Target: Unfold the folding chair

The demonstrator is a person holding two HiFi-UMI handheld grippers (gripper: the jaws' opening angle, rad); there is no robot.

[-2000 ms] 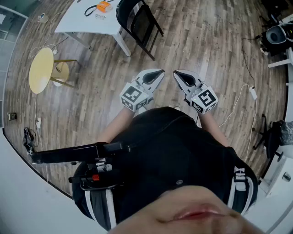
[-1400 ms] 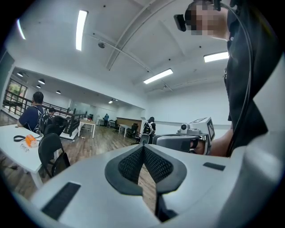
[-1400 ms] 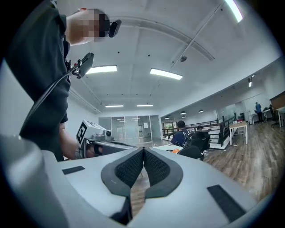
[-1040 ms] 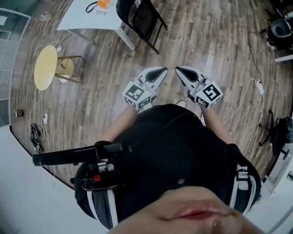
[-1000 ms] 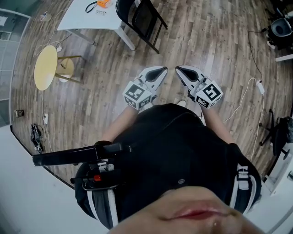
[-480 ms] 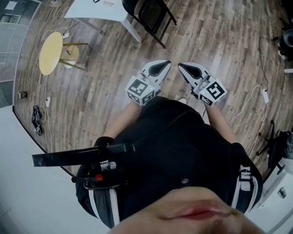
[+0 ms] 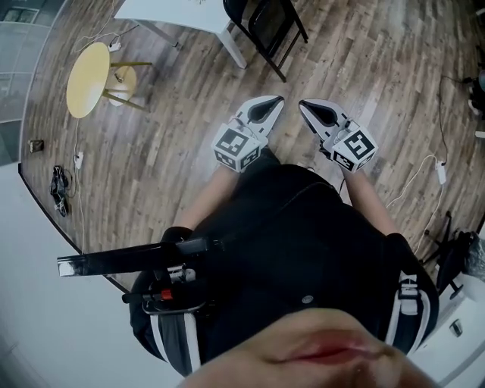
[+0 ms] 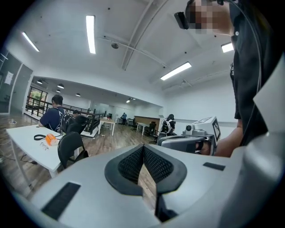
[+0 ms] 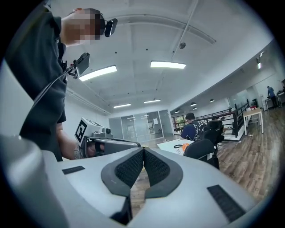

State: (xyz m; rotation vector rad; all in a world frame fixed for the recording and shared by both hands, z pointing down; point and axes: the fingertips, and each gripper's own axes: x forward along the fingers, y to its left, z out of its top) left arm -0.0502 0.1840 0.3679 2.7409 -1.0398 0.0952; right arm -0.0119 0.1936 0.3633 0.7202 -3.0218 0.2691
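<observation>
The black folding chair (image 7: pixel 267 29) stands on the wood-plank floor (image 7: pixel 174 144) at the top of the head view, just beside the corner leg of a white bench (image 7: pixel 198 10); whether it is fully folded cannot be told from here. In the left gripper view its rounded back shows next to the bench edge, with an orange item (image 8: pixel 50 139) and a dark strap lying on the benchtop. Both tools are well apart from the chair, held side by side in front of the person's black shirt (image 7: pixel 303 242) and pointing towards it. The left hand-held gripper (image 7: pixel 276 101) has its jaws pressed together, the ribbed black pads meeting with nothing between them. The right hand-held gripper (image 7: pixel 304 105) is likewise closed on nothing, pads touching along their length. Each tool's marker cube sits near the wrist. To the left of the bench stands a round yellow side table (image 7: pixel 86 69), and cables (image 7: pixel 59 189) trail along the floor by the wall. Far back in the room, a seated person (image 8: pixel 53 116) faces away at another bench.
</observation>
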